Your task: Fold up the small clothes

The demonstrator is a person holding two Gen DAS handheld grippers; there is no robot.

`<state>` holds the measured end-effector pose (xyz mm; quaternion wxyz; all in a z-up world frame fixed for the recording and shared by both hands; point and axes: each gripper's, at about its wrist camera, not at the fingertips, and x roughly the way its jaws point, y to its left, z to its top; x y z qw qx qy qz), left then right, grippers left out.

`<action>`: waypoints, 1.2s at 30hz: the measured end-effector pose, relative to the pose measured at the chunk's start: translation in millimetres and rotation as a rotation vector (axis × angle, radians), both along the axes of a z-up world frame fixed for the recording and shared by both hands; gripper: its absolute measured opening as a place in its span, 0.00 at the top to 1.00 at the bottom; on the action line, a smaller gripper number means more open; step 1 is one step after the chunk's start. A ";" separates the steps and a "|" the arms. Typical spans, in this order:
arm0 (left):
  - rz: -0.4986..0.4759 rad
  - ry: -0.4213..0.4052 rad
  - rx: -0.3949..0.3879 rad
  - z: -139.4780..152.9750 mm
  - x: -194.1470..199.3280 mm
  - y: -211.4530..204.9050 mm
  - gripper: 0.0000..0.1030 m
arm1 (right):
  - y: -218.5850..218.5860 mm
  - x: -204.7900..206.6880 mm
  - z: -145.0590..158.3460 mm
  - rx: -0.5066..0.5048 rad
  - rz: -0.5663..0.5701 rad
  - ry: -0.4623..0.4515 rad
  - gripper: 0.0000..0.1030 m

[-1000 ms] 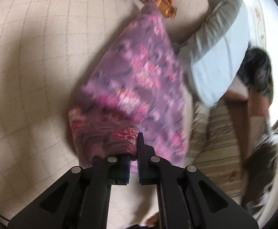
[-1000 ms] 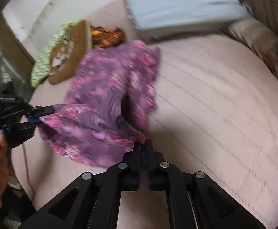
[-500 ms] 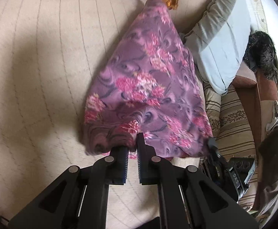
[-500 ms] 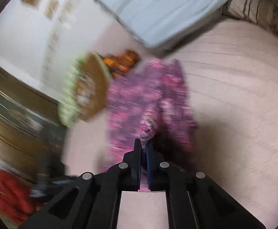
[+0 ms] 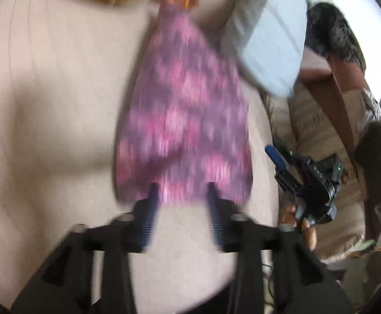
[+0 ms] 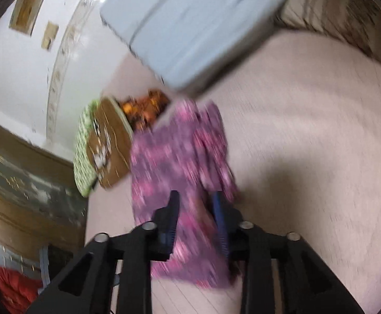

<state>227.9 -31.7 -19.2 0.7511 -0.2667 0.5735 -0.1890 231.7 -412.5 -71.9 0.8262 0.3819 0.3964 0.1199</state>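
Note:
A purple garment with pink flowers [image 5: 185, 110] lies flat on the beige bed cover [image 5: 46, 104], narrow end far, wide hem near. My left gripper [image 5: 182, 196] hovers just over that hem. Its jaws are opening, and the pads do not press on the cloth. In the right wrist view the same garment [image 6: 174, 157] runs between the fingers of my right gripper [image 6: 196, 198]. Those jaws are also opening, and the cloth lies loose beneath them. The right gripper [image 5: 278, 162] also shows in the left wrist view, just right of the hem, held by a hand [image 5: 295, 217].
A pale blue folded mattress [image 6: 190, 26] lies at the far side of the bed. A brown and green cushion [image 6: 104, 144] and an orange cloth [image 6: 143, 107] sit by the garment's far end. Striped cushions [image 6: 334, 5] line the right. A wooden cabinet [image 6: 20, 183] stands at the left.
Both grippers were shut on the garment's near hem and now stand open. The garment has settled flat on the bed. The left gripper has lifted a little, and both wrists have rolled.

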 end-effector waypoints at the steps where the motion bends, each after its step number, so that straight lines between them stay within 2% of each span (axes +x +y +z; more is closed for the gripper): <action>1: 0.025 -0.019 0.022 3.4 13.7 0.9 0.56 | 1.4 13.6 4.1 0.008 0.012 -0.008 0.69; 4: 0.064 -0.016 0.012 1.2 60.2 4.6 0.56 | 13.7 57.8 10.0 0.016 0.030 -0.017 0.66; 5: 0.068 -0.010 0.013 -2.0 74.8 3.7 0.56 | 21.3 76.0 9.3 -0.009 0.023 -0.003 0.66; 7: 0.089 0.005 0.037 -11.8 97.6 1.6 0.56 | 33.1 112.3 -1.3 -0.073 0.003 0.048 0.65; 10: 0.104 0.055 0.039 -29.8 117.0 -1.5 0.56 | 46.5 149.3 -24.0 -0.078 0.046 0.099 0.66; 11: 0.099 0.069 0.033 -34.4 119.9 -4.0 0.56 | 47.1 152.8 -28.3 -0.079 0.068 0.101 0.77; 12: 0.093 0.073 0.030 -36.0 120.8 -6.4 0.56 | 51.9 156.5 -29.7 -0.124 0.098 0.101 0.94; 14: 0.070 0.037 0.036 -33.5 118.2 -11.0 0.56 | 52.9 152.5 -16.4 -0.178 0.123 0.028 0.95; 15: 0.065 0.016 0.063 -32.9 117.8 -14.7 0.55 | 45.5 147.0 -8.3 -0.174 0.090 -0.024 0.95; 17: 0.063 0.023 0.123 -39.6 120.2 -20.7 0.53 | 30.8 145.5 -16.3 -0.147 0.035 0.000 0.95; 18: 0.065 0.054 0.139 -46.6 123.9 -19.8 0.53 | 27.9 148.4 -29.6 -0.172 0.027 0.055 0.95; 20: 0.066 0.090 0.116 -51.1 122.5 -18.0 0.54 | 30.8 146.0 -44.9 -0.226 0.045 0.114 0.93; 21: 0.065 0.077 0.100 -46.2 119.5 -15.7 0.54 | 29.9 142.9 -41.0 -0.216 0.035 0.098 0.90; 22: 0.066 0.049 0.089 -37.9 116.4 -14.2 0.54 | 25.1 135.5 -30.3 -0.198 -0.001 0.074 0.83; 23: 0.070 0.019 0.076 -27.6 112.7 -13.7 0.54 | 21.8 130.1 -21.2 -0.190 -0.030 0.055 0.83; 24: 0.064 -0.010 0.050 -16.9 109.8 -16.1 0.53 | 18.1 120.2 -7.2 -0.157 -0.042 -0.003 0.83; 26: 0.035 -0.038 0.031 -6.6 107.2 -25.9 0.50 | 25.0 106.6 12.3 -0.113 0.032 -0.083 0.83; 29: -0.012 -0.057 0.072 -9.5 106.4 -48.9 0.50 | 46.1 95.8 14.7 -0.183 0.141 -0.102 0.84; 30: -0.021 -0.042 0.086 -17.9 105.6 -53.9 0.50 | 51.9 93.4 6.4 -0.235 0.167 -0.084 0.85; 32: -0.023 0.001 0.104 -40.3 103.0 -59.3 0.51 | 52.2 91.6 -21.7 -0.343 0.169 -0.006 0.98; 33: -0.023 0.018 0.123 -48.3 103.2 -61.2 0.54 | 53.0 91.4 -34.4 -0.371 0.180 0.018 0.99; 35: -0.024 0.002 0.123 -39.5 99.6 -59.0 0.57 | 52.6 83.7 -33.2 -0.381 0.186 -0.015 0.99; 36: -0.031 0.006 0.108 -31.4 94.4 -55.5 0.57 | 51.5 79.0 -23.9 -0.380 0.180 -0.007 0.88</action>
